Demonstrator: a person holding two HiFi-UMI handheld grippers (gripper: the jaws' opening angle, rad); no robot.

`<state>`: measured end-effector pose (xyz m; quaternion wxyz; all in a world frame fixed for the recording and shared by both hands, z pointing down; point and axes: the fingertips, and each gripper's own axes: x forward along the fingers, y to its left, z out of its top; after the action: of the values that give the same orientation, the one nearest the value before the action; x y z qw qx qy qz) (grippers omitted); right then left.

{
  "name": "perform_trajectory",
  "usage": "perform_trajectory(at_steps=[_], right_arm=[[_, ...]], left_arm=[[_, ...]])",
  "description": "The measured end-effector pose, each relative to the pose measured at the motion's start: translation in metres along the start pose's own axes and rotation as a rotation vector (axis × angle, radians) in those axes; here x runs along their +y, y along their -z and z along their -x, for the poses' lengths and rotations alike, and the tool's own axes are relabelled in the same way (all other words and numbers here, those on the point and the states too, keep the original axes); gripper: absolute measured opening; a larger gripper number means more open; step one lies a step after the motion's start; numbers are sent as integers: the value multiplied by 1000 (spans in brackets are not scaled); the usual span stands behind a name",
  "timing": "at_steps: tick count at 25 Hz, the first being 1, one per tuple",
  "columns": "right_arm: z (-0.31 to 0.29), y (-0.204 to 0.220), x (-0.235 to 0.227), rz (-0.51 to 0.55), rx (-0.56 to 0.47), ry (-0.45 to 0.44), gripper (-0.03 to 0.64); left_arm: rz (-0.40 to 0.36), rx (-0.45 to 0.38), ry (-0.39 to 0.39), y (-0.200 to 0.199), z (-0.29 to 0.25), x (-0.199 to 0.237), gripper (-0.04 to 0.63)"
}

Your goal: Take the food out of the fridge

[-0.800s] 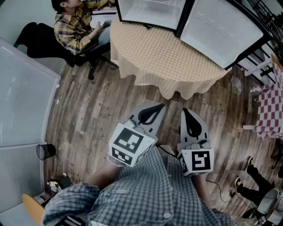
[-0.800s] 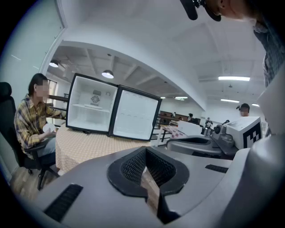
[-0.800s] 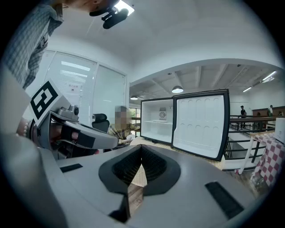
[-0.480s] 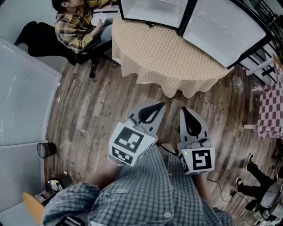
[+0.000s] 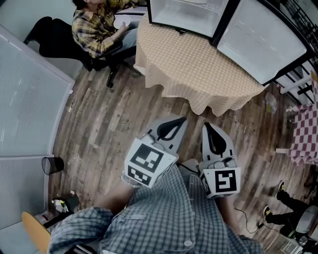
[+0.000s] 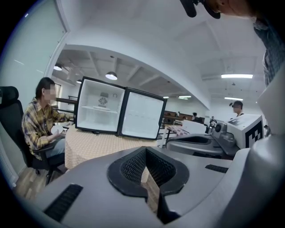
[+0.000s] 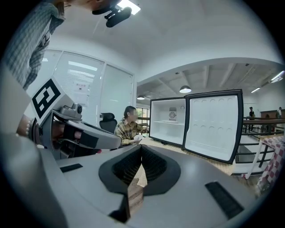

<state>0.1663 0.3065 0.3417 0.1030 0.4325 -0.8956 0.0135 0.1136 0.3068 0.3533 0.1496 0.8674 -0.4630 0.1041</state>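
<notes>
**Still short of the fridge, both grippers shut and empty**

One fridge (image 5: 186, 12) stands on the one round surface (image 5: 198, 64), which is covered in a tan checked cloth. The fridge's single door (image 5: 261, 37) is swung wide open to its right. Inside are white walls and a shelf; whether food lies there cannot be made out from this far off.

Two grippers are held side by side above the wood floor (image 5: 109, 129), on the near side of the surface from the fridge and well apart from it, both pointing towards it. The left gripper (image 5: 179, 120) has its jaws pressed together with nothing between them. The right gripper (image 5: 208, 126) is the same, closed and empty. Each carries one marker cube.

Left of the fridge, one person in a plaid shirt (image 5: 97, 30) sits at the surface's edge on one dark office chair (image 5: 54, 42). One wire bin (image 5: 51, 165) stands on the floor far from the fridge, by the glass partition. One red-checked cloth (image 5: 305, 134) shows to the fridge's right.

Against the earlier pictures, the fridge, the surface and the seated person sit further right in the head view. Both grippers keep their place in the picture and their jaws have stayed closed.
</notes>
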Motion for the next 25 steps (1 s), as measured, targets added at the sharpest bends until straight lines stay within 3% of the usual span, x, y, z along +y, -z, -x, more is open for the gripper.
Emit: perform_trajectory(at_steps=[12, 20, 25], right_arm=[[-10, 1, -3, 15, 4, 14, 11], [-49, -6, -13, 17, 5, -31, 11], [-87, -15, -11, 46, 0, -113, 11]], left_arm=[[36, -41, -64, 1, 20, 22, 6], [68, -46, -117, -7, 8, 51, 6], [95, -60, -178, -15, 1, 79, 6]])
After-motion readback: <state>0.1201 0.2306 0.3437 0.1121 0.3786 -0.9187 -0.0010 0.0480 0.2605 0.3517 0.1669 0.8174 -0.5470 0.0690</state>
